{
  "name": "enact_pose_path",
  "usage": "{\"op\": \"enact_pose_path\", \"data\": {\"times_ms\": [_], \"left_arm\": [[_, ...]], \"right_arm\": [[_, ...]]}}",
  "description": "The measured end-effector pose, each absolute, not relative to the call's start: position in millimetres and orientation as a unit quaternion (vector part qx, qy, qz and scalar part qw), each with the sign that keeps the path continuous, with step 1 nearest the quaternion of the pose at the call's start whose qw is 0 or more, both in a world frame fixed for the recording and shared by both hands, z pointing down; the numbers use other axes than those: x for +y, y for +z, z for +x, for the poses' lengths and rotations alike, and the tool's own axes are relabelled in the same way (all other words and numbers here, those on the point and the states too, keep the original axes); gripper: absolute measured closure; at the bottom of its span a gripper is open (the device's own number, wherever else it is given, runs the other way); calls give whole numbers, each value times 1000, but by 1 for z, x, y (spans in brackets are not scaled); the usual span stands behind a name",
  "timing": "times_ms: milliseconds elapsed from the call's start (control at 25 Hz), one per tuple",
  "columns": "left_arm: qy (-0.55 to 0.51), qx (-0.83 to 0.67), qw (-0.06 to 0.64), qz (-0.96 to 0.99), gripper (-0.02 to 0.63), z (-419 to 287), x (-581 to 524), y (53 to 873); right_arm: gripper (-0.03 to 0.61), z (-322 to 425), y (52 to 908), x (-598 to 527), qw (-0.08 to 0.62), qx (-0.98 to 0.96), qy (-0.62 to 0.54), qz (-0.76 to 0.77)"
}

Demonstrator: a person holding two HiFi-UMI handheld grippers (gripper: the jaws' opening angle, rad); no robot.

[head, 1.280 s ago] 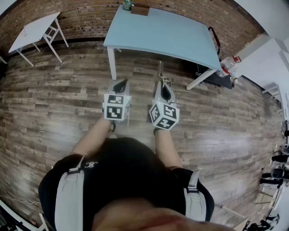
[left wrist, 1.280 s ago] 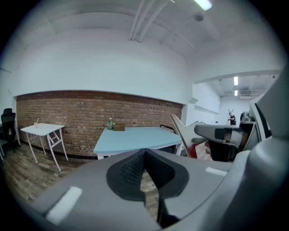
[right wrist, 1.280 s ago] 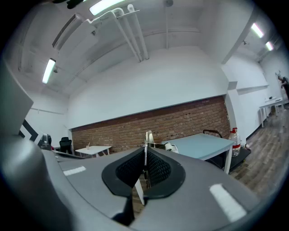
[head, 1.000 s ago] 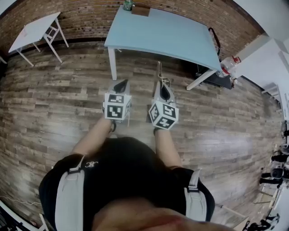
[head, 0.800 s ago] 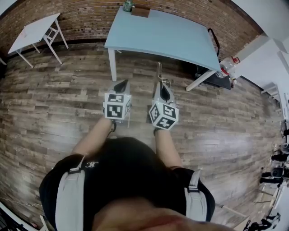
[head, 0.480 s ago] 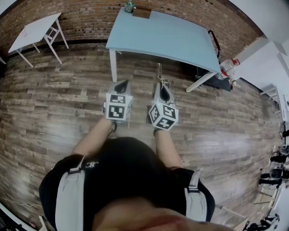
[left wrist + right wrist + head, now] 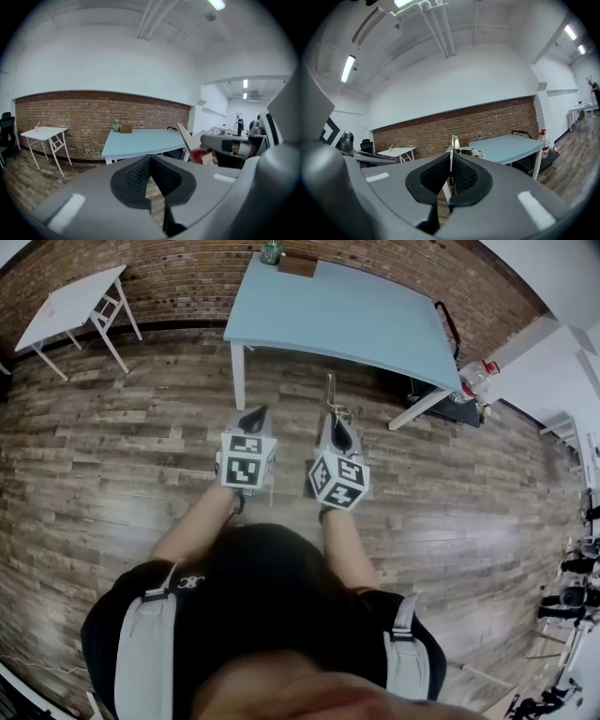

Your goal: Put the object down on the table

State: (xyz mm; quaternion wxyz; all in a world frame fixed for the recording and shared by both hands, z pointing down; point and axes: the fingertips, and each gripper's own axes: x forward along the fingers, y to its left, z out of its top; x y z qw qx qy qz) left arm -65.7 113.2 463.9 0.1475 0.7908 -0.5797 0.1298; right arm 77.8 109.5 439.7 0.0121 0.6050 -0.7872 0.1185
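My right gripper (image 7: 339, 422) is shut on a thin metal utensil (image 7: 330, 392) with a wire loop. The utensil sticks forward over the wooden floor, short of the light blue table (image 7: 337, 310). In the right gripper view the utensil (image 7: 452, 144) stands upright as a thin blade pinched between the pads, in front of the blue table (image 7: 511, 145). My left gripper (image 7: 251, 415) is level with the right one, shut and empty. In the left gripper view its pads (image 7: 138, 176) meet with nothing between them. The utensil (image 7: 184, 137) and right gripper (image 7: 225, 143) show at the right there.
A green bottle (image 7: 271, 251) and a brown box (image 7: 298, 265) stand at the blue table's far edge against the brick wall. A small white table (image 7: 70, 301) is at the far left. A red-capped bottle (image 7: 483, 369) and dark gear (image 7: 450, 404) sit right of the table.
The blue table has drifted slightly rightward and lower in the head view. Both grippers keep the same pose, and the utensil stays in the right one.
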Motion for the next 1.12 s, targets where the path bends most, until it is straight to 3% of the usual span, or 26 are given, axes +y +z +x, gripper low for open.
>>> {"op": "enact_pose_path", "data": {"times_ms": [640,1120], "left_arm": [[156,-536,161,814,615,-85,104,494],[162,-536,164,812,615,-82,57,510]], "right_arm": [[560,66,480,118,19,-750,144,645],[560,71,482,62,17,-753,137,643]]}}
